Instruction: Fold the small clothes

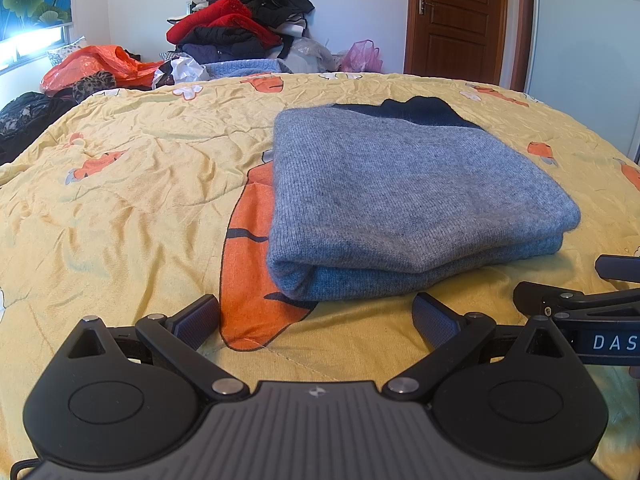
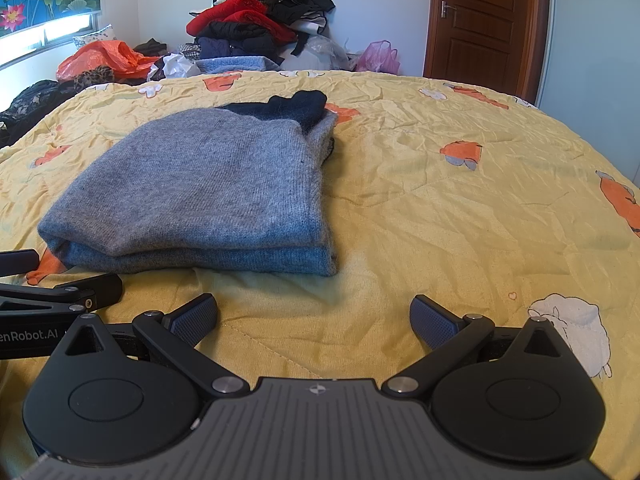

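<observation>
A grey knit sweater [image 1: 404,196] with a dark navy part at its far end lies folded into a thick rectangle on the yellow quilt [image 1: 120,208]. My left gripper [image 1: 316,320] is open and empty, just in front of the sweater's near edge. The right gripper's fingers [image 1: 576,300] show at the right edge of the left wrist view. In the right wrist view the sweater [image 2: 208,192] lies ahead to the left. My right gripper [image 2: 314,318] is open and empty over bare quilt [image 2: 440,208], to the right of the sweater's near corner. The left gripper's fingers [image 2: 60,292] show at the left edge.
A tall pile of red, black and blue clothes [image 1: 244,24] stands behind the bed's far edge, with an orange plastic bag [image 1: 96,66] to its left and a pink bag [image 1: 362,56] to its right. A brown door [image 1: 456,20] is at the back right.
</observation>
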`<state>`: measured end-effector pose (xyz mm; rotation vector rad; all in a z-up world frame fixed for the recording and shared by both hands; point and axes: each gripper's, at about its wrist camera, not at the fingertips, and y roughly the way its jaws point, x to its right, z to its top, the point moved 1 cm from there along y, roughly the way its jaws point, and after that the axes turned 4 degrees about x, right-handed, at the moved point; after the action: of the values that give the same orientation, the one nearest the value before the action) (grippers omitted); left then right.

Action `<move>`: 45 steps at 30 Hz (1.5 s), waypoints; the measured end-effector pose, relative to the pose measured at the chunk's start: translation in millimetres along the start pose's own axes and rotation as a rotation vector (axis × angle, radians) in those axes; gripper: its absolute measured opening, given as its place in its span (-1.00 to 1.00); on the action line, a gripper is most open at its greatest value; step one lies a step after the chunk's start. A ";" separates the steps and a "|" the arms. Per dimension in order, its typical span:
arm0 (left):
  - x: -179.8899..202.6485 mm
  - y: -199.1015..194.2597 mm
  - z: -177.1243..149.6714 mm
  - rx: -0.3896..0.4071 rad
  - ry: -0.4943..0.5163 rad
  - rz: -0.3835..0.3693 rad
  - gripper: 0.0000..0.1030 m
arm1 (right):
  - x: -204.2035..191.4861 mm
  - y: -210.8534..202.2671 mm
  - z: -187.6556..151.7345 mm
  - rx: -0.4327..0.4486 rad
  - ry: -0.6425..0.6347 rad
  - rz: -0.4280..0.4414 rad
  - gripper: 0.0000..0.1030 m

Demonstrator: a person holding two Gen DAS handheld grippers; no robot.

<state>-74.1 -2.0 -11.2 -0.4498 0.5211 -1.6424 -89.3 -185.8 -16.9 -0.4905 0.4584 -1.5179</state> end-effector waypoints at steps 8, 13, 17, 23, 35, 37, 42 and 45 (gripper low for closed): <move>0.2 -0.2 -0.2 0.000 0.000 0.000 1.00 | 0.0 0.1 -0.1 0.000 0.000 0.000 1.00; 0.3 -0.4 -0.4 0.000 0.000 0.000 1.00 | -0.1 0.2 -0.2 0.000 0.000 0.000 1.00; 0.2 -0.4 -0.2 0.000 0.000 0.000 1.00 | -0.1 0.2 -0.3 0.001 0.000 0.000 1.00; 0.3 -0.7 -0.3 0.000 0.000 0.000 1.00 | 0.0 0.3 -0.2 0.001 0.000 0.001 1.00; -0.8 -0.9 -0.1 -0.001 0.004 -0.007 1.00 | 0.1 0.2 -0.3 0.000 0.000 0.002 1.00; -0.7 -1.1 0.7 -0.006 0.010 -0.010 1.00 | 0.0 0.2 -0.4 0.000 0.000 0.002 1.00; -2.6 -7.0 2.4 -0.037 0.004 0.001 1.00 | 0.8 -5.1 -1.0 -0.004 0.005 0.007 0.99; -3.4 -22.3 4.7 -0.060 -0.012 0.035 1.00 | 1.9 -19.3 -2.4 -0.026 0.013 -0.012 0.99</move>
<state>-89.1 3.4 5.4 -0.4923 0.5680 -1.5933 -106.5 -187.6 -7.9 -0.5043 0.4864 -1.5295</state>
